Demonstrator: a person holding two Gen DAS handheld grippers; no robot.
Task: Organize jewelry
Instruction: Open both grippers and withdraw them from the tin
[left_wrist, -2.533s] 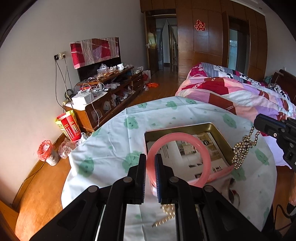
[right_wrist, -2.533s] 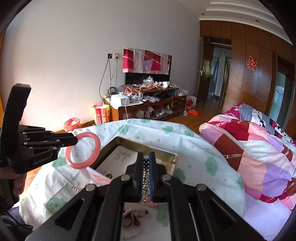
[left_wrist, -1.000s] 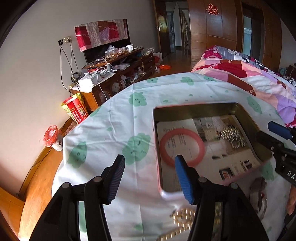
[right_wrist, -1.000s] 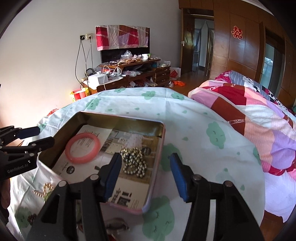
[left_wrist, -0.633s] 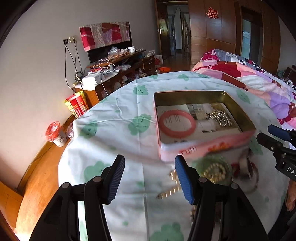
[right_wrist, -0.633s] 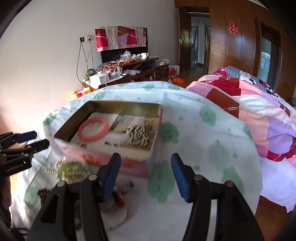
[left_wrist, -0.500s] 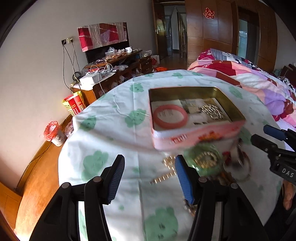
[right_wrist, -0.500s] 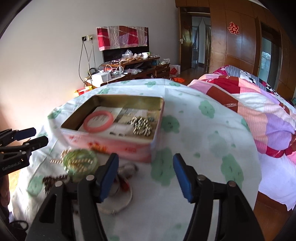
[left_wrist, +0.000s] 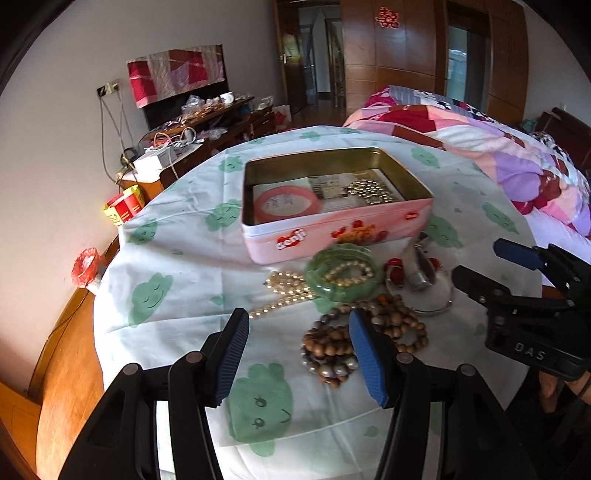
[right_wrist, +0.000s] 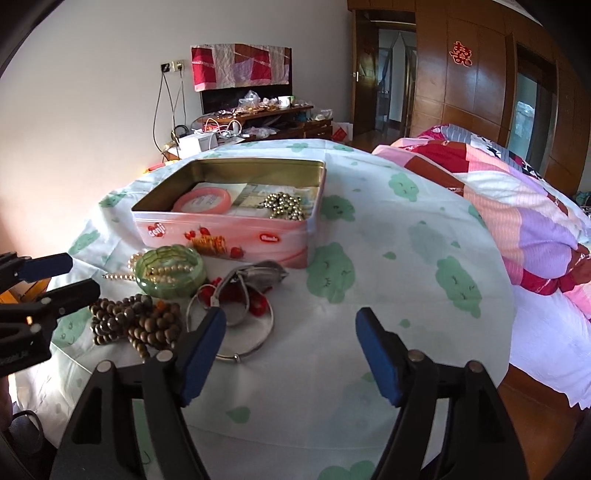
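Note:
A pink tin box (left_wrist: 332, 236) (right_wrist: 236, 236) stands open on the table, holding a pink bangle (left_wrist: 286, 201) (right_wrist: 202, 199) and a gold bead chain (left_wrist: 371, 190) (right_wrist: 284, 205). In front of it lie a green bangle (left_wrist: 343, 273) (right_wrist: 170, 271) with a pearl strand (left_wrist: 288, 291), wooden bead bracelets (left_wrist: 354, 336) (right_wrist: 136, 323), red beads (right_wrist: 255, 301) and a silver bangle (right_wrist: 236, 328). My left gripper (left_wrist: 297, 328) (right_wrist: 59, 275) is open and empty over the wooden beads. My right gripper (right_wrist: 291, 325) (left_wrist: 484, 262) is open and empty, right of the pile.
The round table has a white cloth with green prints (left_wrist: 177, 258) (right_wrist: 388, 258). A bed with a patchwork quilt (left_wrist: 480, 136) (right_wrist: 517, 206) is at the right. A cluttered low cabinet (left_wrist: 199, 125) stands by the far wall, with wood floor (left_wrist: 66, 350) to the left.
Both grippers released the pink bangle and gold chain into the tin, opened, and pulled back and down toward the near edge, so the loose jewelry pile in front of the tin came into view.

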